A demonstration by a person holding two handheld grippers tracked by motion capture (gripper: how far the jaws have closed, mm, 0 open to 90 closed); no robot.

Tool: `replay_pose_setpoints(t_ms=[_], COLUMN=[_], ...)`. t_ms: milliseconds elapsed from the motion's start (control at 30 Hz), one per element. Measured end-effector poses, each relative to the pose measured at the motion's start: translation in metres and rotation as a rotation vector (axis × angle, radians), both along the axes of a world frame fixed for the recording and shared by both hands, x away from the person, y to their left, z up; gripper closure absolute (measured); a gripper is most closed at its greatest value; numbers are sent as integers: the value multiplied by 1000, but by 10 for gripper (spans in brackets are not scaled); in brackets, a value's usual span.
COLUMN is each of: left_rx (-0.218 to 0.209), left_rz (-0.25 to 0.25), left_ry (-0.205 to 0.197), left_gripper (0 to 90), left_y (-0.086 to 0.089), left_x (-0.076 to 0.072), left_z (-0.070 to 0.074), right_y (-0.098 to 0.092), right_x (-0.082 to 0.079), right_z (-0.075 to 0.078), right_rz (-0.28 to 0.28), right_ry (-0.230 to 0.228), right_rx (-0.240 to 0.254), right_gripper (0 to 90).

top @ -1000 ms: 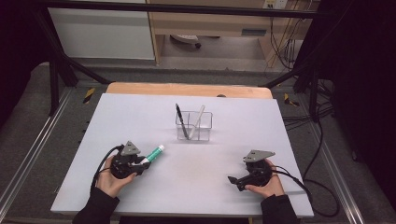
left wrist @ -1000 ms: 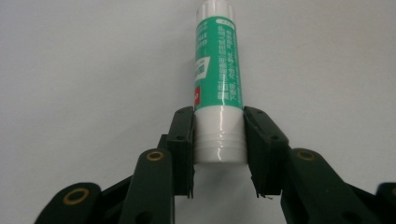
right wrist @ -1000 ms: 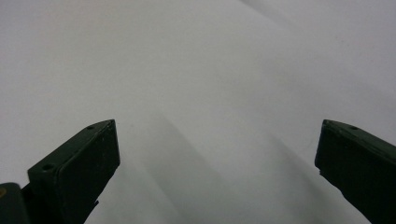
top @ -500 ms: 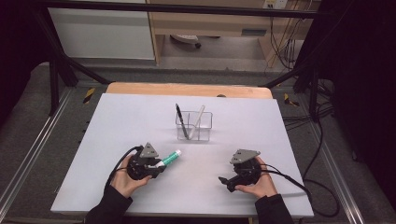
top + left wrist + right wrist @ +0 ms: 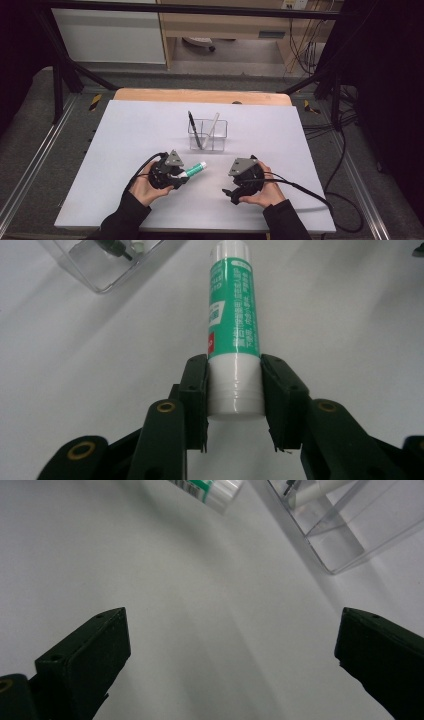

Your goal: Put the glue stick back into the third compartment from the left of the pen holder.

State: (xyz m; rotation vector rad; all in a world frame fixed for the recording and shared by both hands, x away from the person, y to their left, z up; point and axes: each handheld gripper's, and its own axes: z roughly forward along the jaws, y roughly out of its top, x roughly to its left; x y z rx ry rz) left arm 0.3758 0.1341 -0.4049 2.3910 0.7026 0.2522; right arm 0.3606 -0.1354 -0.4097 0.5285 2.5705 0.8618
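Observation:
My left gripper [image 5: 181, 175] is shut on the white base of a green-and-white glue stick [image 5: 196, 170], which points up and right toward a clear plastic holder [image 5: 207, 136]. In the left gripper view both jaws of the gripper [image 5: 235, 390] press on the stick [image 5: 234, 315]. A black pen [image 5: 194, 129] and a white pen [image 5: 213, 126] lean inside the holder. My right gripper [image 5: 235, 181] hovers to the right of the stick, open with nothing between its jaws [image 5: 232, 650]. The stick's end [image 5: 210, 490] and the holder [image 5: 350, 530] lie ahead of it.
The white table top [image 5: 125, 140] spreads around the holder, with a wooden strip [image 5: 200, 95] at its far edge. Black cables [image 5: 300, 189] trail from both grippers. Metal frame rails [image 5: 30, 165] run along both sides of the table.
Both hands have moved inward toward the table's middle and slightly forward. The left carried the glue stick to the right; the right gripper came left, still open.

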Motion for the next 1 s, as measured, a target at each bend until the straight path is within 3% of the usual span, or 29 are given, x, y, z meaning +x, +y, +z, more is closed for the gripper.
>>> replay_pose_setpoints(t_ms=[200,633,833,1000], left_rx=[6,28,42,54], left_rz=[-28,-85,-106,-124], left_ry=[2,13,23,19], left_gripper=[645,645,645,645], left_y=[-15,-40,-49,-56], left_x=[3,7,7,6], left_z=[5,12,12,13], right_y=[15,26,30,31], right_x=[-2,-7,-10,-12], right_z=[9,20,20,18], right_rz=[56,153,203,301], right_ry=[-38,-123,-161,-235], right_rx=[-55,-161,-195,-239], right_gripper=[28,68,118,231])
